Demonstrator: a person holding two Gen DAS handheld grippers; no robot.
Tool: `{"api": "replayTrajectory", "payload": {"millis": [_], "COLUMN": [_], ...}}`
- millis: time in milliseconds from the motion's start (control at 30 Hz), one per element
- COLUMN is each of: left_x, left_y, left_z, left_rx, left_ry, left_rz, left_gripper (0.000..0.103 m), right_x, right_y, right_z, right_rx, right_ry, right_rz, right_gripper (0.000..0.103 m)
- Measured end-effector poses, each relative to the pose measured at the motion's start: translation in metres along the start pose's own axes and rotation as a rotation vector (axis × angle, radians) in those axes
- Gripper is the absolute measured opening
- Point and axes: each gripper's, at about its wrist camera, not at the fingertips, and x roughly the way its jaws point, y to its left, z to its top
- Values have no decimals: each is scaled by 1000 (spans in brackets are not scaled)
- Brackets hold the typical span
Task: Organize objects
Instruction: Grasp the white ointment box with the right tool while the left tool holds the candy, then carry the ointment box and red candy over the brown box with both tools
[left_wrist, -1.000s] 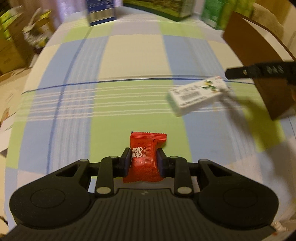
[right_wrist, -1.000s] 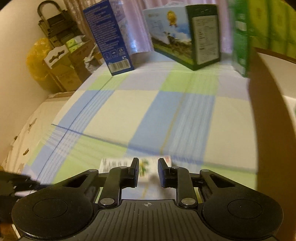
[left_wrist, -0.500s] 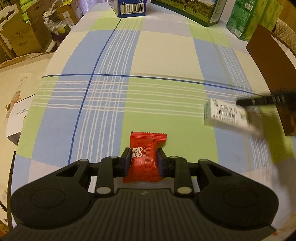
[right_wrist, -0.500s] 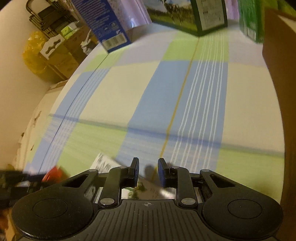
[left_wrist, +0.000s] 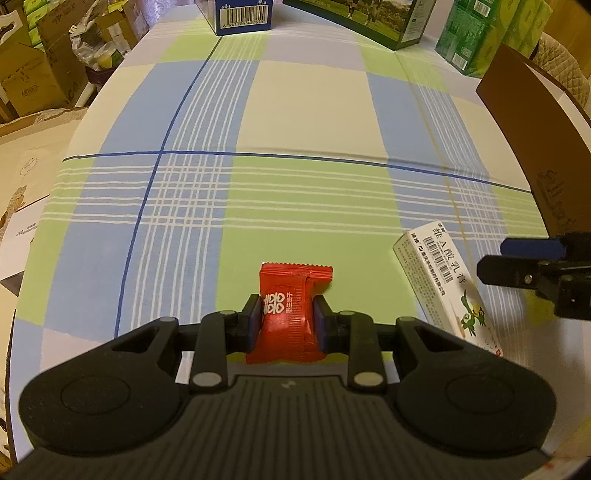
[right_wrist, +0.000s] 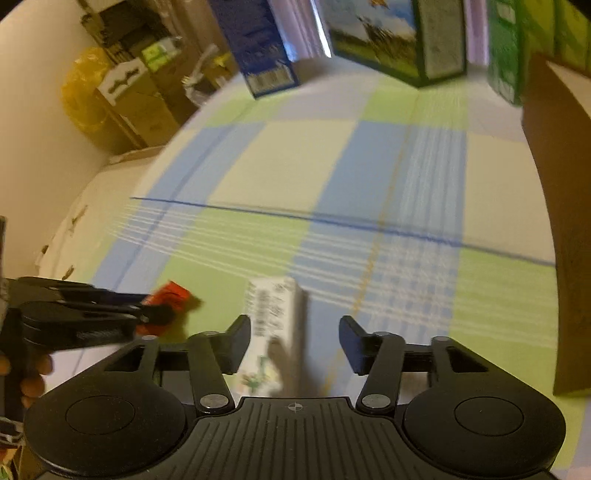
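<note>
Between the left hand-held gripper's (left_wrist: 287, 320) clenched fingers sits a red foil candy sachet (left_wrist: 291, 308), lifted for sorting; rightward, a white printed carton (left_wrist: 445, 281) lies on the checked bench (left_wrist: 295, 129) before the right hand-held gripper (right_wrist: 294, 338), released.

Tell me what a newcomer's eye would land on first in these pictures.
First, the red candy packet, clamped upright between the left gripper fingers, low over the checked tablecloth. Next, the white carton with a barcode and a green bird, lying flat to the packet's right; in the right wrist view it sits between the open fingers of the right gripper, not gripped. Tall boxes line the far edge.
</note>
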Motion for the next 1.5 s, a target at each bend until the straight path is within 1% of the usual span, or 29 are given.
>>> {"api": "replayTrajectory", "payload": {"millis": [67,200,400,467,500,700,900,1167,1500], "left_x": [-1,-3,-8,-10,-11,-18,-27,-44,-72], "left_y": [0,0,1,1,2,0,-8,-29,-85], "left_z": [-1,-5,-10,-13,-14,-20,-24,-27,-11], "left_rx": [-1,-4,-6,-5,-5,1,18,50,150], "left_ry": [-2,-1,-3,-4,-5,-12,-26,-55,-130], "left_rz": [-2,-4,-2,-5,-5,-6,-14,-46,-120], "left_gripper": [25,25,25,25,25,25,25,25,25], "right_x": [5,20,38,41,43,37,19,-23,-86], "right_y": [9,23,33,33,33,29,26,18,-8], "right_z": [0,-7,-19,-23,-25,-31,-36,-40,-46], "right_rx": [-33,-61,-111,-126,-130,-135,-109,-67,8], "right_ry": [10,57,89,93,93,90,65,-16,-120], "right_rz": [-1,-10,-67,-82,-81,-75,-65,-65,-81], "right_gripper": [52,52,52,49,38,37,36,36,36]}}
